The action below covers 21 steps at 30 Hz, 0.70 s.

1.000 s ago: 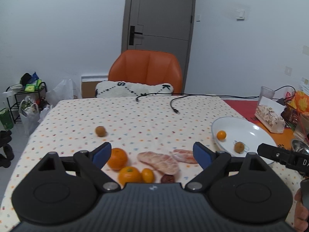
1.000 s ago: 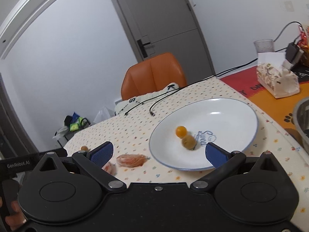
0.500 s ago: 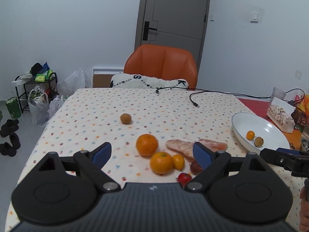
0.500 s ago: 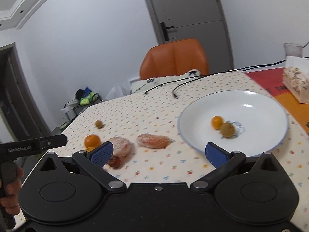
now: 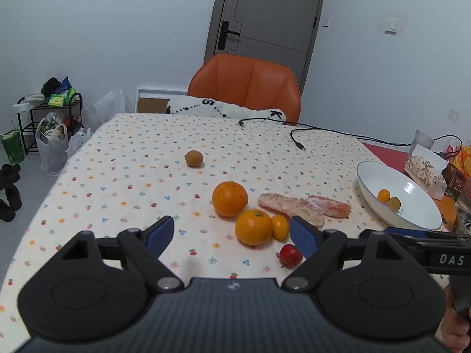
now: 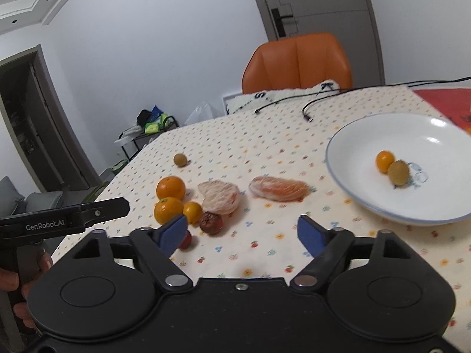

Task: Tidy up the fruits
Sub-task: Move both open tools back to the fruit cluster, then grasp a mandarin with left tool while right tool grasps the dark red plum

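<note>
Starting at the left, the small brown fruit (image 5: 194,158) sits alone, well apart from the rest on the surface (image 5: 117,182). Your left gripper (image 5: 232,236) hangs with its jaws spread and empty; they have just been closing a little with nothing between them. Ahead lie two oranges (image 5: 230,199), touching a small yellow fruit (image 5: 280,227), with a red fruit (image 5: 290,255) just beside the right pad. Further right are two peeled citrus pieces (image 5: 291,207), then the white plate (image 5: 368,188) holding two small fruits. Your right gripper (image 6: 244,235) also has its jaws spread on nothing, and has just been narrowing. Watch the crowding: closing on one fruit may nudge its neighbours rolling, and the soft peeled pieces would likely squash if pinched hard.
</note>
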Motion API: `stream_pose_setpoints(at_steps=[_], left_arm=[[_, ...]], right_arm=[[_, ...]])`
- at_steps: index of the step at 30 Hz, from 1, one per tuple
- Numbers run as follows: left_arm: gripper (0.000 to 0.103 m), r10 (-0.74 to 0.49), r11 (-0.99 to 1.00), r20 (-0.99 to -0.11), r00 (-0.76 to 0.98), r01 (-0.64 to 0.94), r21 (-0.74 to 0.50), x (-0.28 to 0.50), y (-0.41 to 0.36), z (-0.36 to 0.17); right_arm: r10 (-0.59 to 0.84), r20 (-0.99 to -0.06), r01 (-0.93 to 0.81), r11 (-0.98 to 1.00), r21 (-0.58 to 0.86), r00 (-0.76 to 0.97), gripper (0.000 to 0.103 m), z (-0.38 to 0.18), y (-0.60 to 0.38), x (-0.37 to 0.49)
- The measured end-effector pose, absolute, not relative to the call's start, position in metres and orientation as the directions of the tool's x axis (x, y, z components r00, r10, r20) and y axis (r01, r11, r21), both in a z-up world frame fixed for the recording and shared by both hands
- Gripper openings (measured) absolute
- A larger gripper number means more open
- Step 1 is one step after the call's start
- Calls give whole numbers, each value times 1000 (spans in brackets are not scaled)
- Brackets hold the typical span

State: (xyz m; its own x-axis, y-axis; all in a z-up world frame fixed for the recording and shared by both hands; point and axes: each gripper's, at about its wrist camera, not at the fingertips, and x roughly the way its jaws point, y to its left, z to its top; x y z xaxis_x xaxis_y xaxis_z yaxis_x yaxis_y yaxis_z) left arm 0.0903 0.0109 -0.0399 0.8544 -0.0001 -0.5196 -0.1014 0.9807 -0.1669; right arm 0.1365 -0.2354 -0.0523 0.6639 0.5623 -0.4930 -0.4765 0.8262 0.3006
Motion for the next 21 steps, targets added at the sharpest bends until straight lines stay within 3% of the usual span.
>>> stream_pose_setpoints(at_steps=[7,21], left_arm=[[67,-28,978,-539,842,-88,-189,103,10,-50],[54,-83,970,-567,820,-64,-235,129,7,-66]], right_arm=[[594,-514,-501,802,325,618,60,-59,-223,144],[613,-545,-516,785,343,572,46,-71,-201,163]])
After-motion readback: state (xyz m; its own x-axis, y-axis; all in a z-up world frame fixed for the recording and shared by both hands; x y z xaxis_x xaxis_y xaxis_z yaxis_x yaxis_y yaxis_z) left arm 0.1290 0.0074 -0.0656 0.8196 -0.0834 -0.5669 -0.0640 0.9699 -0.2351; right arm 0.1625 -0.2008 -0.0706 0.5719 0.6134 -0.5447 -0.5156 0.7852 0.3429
